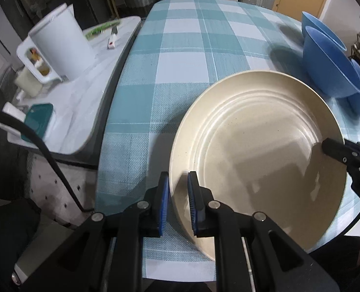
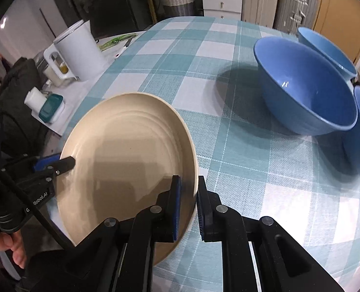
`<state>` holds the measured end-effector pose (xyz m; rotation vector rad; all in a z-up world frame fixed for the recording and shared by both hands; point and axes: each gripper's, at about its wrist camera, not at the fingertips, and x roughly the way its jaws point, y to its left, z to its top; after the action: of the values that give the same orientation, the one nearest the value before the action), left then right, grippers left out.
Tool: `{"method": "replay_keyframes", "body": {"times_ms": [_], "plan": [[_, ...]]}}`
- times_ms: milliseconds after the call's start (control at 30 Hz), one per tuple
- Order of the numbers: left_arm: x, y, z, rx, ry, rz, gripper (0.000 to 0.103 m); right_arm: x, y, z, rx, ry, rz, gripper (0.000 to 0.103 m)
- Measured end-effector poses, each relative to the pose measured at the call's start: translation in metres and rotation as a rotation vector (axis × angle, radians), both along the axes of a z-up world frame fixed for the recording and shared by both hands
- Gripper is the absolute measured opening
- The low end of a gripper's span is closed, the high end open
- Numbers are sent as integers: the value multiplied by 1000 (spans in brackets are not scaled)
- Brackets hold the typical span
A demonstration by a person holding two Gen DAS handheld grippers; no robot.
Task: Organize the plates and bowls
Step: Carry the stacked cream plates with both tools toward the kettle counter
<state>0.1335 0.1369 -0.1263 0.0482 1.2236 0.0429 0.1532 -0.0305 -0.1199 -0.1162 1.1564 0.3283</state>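
Left wrist view: left gripper (image 1: 176,204) clamping the near-left rim of the cream plate (image 1: 258,160), jaws narrow, pinching it between the blue pads. Right gripper (image 2: 188,209) gripping the opposite rim the same way, jaws nearly closed on the plate. Carrying the plate, tilted, over the near edge of the desk (image 1: 184,48); possibly resting on the cloth at its lower rim, hard to tell through the fisheye. Three blue bowls (image 2: 309,90) sitting crowded together, not nested, at the right edge. Sorting looking barely begun: plate not yet set down, bowls waiting to be stacked.
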Motion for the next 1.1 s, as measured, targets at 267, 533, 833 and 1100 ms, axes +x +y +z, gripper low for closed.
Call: {"method": "replay_keyframes", "body": {"times_ms": [267,533,833,1100], "plan": [[-3,-4,-2,52,-19,-23,13,-2,4,-7,-56,-20,23,13],[-5,-5,-2,51,-21,-21,13,-5,9,-12,-97,-40,42,15],[-10,-9,2,89,-51,-23,13,1,13,-19,-100,10,59,18],[-17,-10,0,101,-103,-7,13,-2,12,-20,-96,-9,90,19]]}}
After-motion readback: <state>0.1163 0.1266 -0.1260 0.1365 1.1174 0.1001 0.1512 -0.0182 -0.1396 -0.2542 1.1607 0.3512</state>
